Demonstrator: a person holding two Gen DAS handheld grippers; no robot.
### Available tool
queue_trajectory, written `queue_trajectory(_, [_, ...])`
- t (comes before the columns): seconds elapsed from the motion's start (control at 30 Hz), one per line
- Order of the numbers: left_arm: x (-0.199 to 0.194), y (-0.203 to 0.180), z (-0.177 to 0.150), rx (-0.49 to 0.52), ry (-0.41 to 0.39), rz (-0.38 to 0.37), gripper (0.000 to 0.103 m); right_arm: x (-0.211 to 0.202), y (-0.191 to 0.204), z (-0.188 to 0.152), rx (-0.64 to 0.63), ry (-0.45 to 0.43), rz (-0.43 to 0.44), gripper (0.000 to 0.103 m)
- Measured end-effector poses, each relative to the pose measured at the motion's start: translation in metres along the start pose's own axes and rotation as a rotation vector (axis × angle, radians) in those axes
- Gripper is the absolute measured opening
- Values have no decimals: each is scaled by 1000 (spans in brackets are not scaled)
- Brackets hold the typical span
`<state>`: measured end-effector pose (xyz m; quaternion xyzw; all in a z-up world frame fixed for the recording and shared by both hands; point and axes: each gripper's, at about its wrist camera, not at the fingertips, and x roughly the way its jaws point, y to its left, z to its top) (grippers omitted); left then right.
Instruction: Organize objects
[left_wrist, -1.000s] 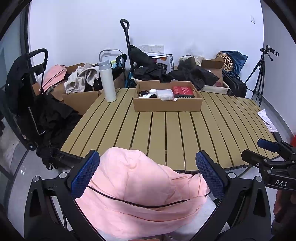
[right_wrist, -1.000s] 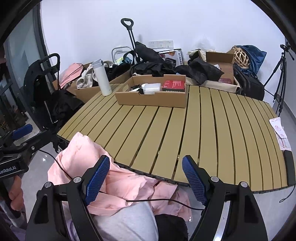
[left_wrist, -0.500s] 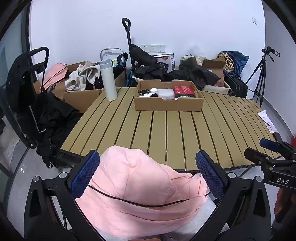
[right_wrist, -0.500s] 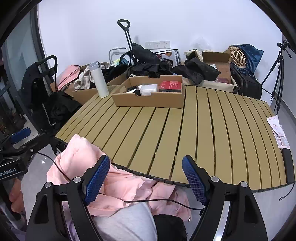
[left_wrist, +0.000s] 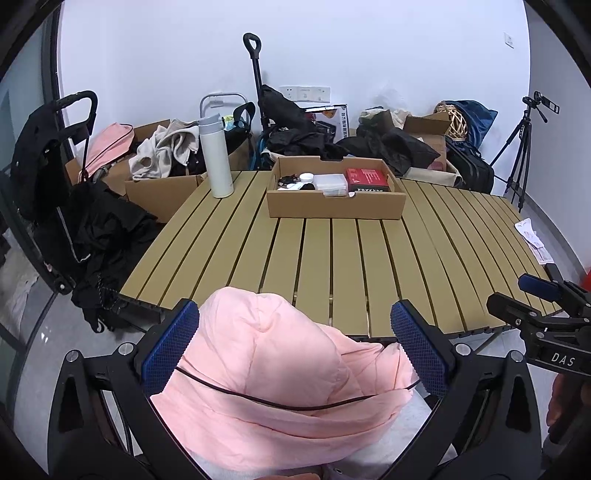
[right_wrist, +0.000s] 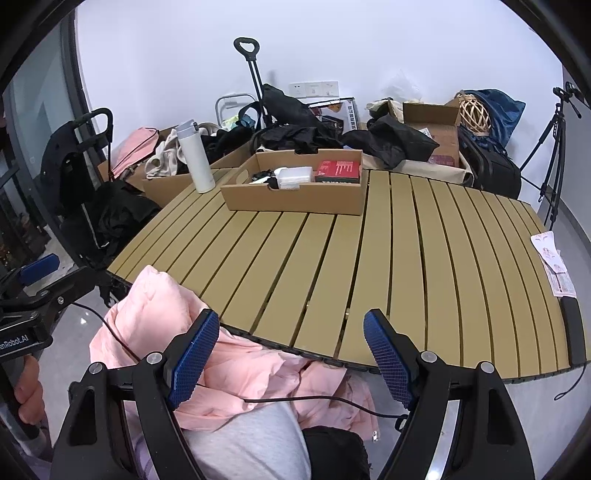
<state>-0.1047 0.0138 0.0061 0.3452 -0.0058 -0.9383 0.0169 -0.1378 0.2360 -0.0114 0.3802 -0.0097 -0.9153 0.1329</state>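
Basically both tools, left tool (left_wrist: 293, 347) & right tool (right_wrist: 290, 360), hang jaws wide apart w/ nothing gripped, back from the slatted tan counter (right_wrist: 369, 258), prob poised or idle, while small items sit grouped in the shallow brown cardboard box (left_wrist: 334, 206) at far edge, tall white steel flask (left_wrist: 216, 157) upright beside it.

Matt slatted wood table (left_wrist: 343, 251); plain cardboard tray (left_wrist: 334, 208); soft pink cloth garment (left_wrist: 266, 369); smooth white flask (left_wrist: 216, 155).
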Motion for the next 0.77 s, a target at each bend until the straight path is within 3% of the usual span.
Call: queue_trajectory(0.77, [11,0,-5,1,56,-7,103,4,-14,0,17,12,-79,84])
